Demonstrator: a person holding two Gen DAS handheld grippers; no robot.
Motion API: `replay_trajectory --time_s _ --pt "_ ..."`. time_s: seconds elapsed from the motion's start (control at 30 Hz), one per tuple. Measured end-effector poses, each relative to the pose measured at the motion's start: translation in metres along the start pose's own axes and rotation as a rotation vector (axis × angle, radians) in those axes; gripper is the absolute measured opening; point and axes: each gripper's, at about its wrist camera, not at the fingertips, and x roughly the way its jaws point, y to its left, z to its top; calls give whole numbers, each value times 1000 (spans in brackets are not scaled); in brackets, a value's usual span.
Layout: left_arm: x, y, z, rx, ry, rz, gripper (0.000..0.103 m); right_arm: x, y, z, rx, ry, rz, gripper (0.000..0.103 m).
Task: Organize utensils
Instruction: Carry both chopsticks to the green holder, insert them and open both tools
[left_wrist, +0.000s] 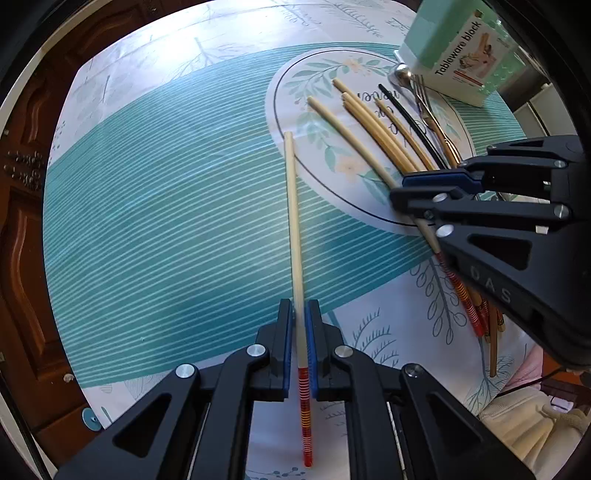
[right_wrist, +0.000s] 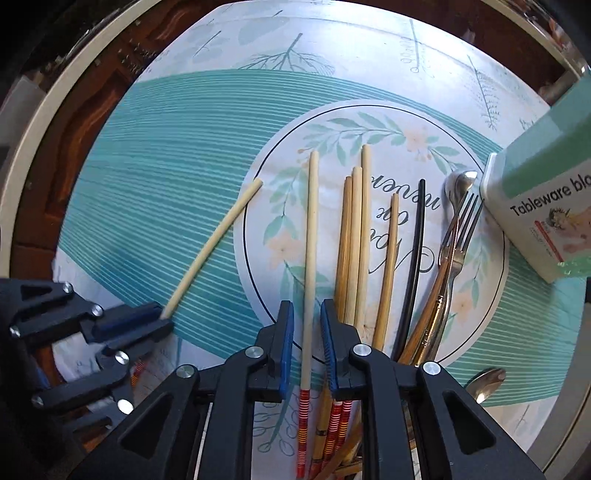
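Pale bamboo is the worry: from the left wrist, the left gripper (left_wrist: 300, 328) has its fingers clamped on one chopstick (left_wrist: 293, 221) left of the printed circle (left_wrist: 280, 122), while from the right wrist the right gripper (right_wrist: 307, 332) straddles a second chopstick (right_wrist: 311, 236) inside that circle, fingers apart, so closing off-centre could roll it into the neighbouring chopsticks (right_wrist: 354, 236).

Your left gripper (left_wrist: 300, 343) clamps one chopstick (left_wrist: 293, 221) left of the chopstick row (right_wrist: 354, 240). Your right gripper (right_wrist: 307, 347) straddles the row's leftmost chopstick (right_wrist: 311, 240). Forks (right_wrist: 456, 236) lie right of the row; the box (right_wrist: 535, 192) stands beyond them.
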Motion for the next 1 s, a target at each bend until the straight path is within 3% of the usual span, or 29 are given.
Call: replay_trajectory --time_s 0.1,0.2,0.33,0.4,0.53,0.63,0.8,1.0 --pt "-1 5 -3 -21 5 -12 4 -1 3 -1 -13 0 -9 6" --pt "-3 11 -7 -52 -3 -19 3 -5 -3 -4 33 1 114 5" --pt "-17 17 -12 -73 -69 -31 3 -24 -17 -18 85 -70 241 5" --pt "-31 16 -16 -71 -132 -30 3 -39 -26 -30 105 -150 306 5" --pt "-58 1 -22 -31 -276 31 3 -69 -37 -56 112 -318 347 5" --pt "-73 -9 -25 -33 -359 16 3 -86 -51 -79 140 -411 384 5" --pt "-102 -33 -19 -30 -515 3 3 -133 -74 -99 169 -608 369 5" --pt "-159 -71 12 20 -728 14 3 -214 -111 -117 230 -898 215 5"
